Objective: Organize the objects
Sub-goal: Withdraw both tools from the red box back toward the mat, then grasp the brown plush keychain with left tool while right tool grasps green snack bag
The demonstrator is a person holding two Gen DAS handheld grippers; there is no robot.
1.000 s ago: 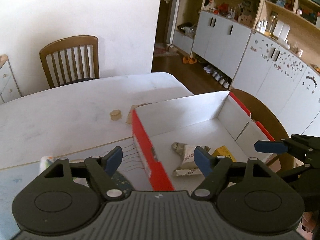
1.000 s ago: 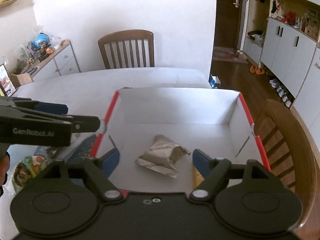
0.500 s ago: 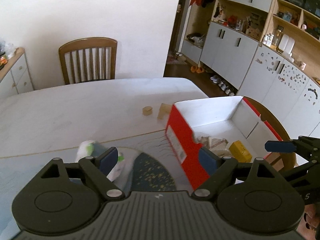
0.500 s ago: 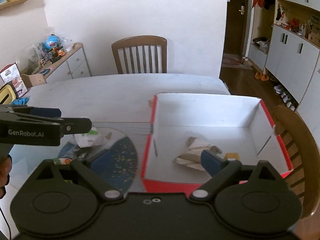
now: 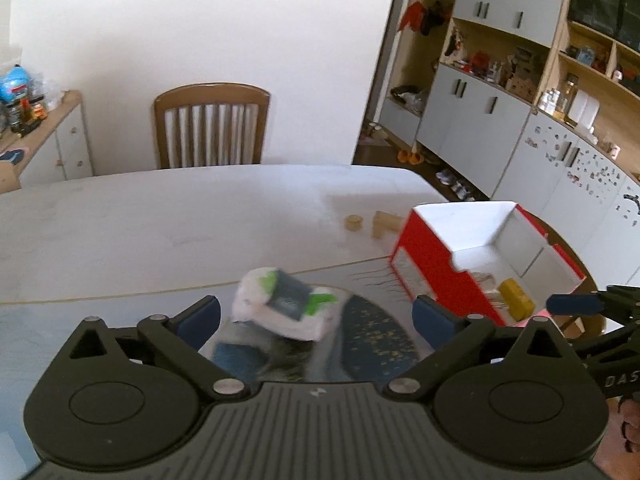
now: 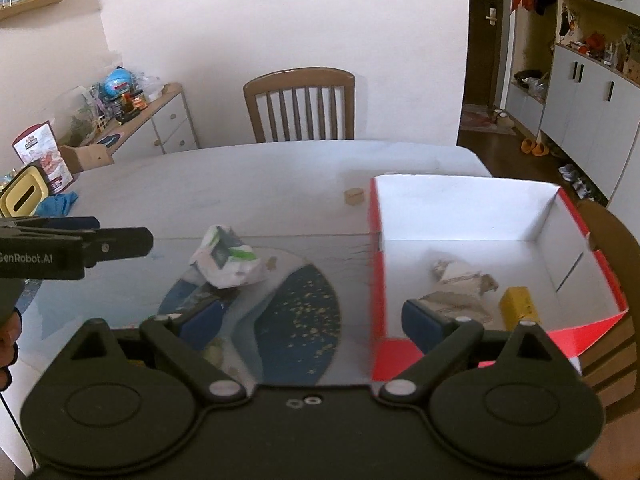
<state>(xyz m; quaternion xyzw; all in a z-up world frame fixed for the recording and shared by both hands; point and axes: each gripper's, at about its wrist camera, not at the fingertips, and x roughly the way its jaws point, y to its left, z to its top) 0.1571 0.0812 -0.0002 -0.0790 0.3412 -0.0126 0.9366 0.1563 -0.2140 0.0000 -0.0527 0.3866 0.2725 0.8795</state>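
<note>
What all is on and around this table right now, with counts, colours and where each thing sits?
box: 1, red outside and white inside, open, right side of table
crumpled wrappers: about 2, beige, inside box
block: 1, yellow, inside box
packet: 1, white with green, on mat left of box
mat: 1, dark blue with gold flecks, near table edge
wooden pieces: 2, tan, on table behind box
table: 1, white
chair: 1, brown, far side
left hand-held gripper: 1, black, blue pads, jaws opening, empty
right hand-held gripper: 1, same, open, empty
</note>
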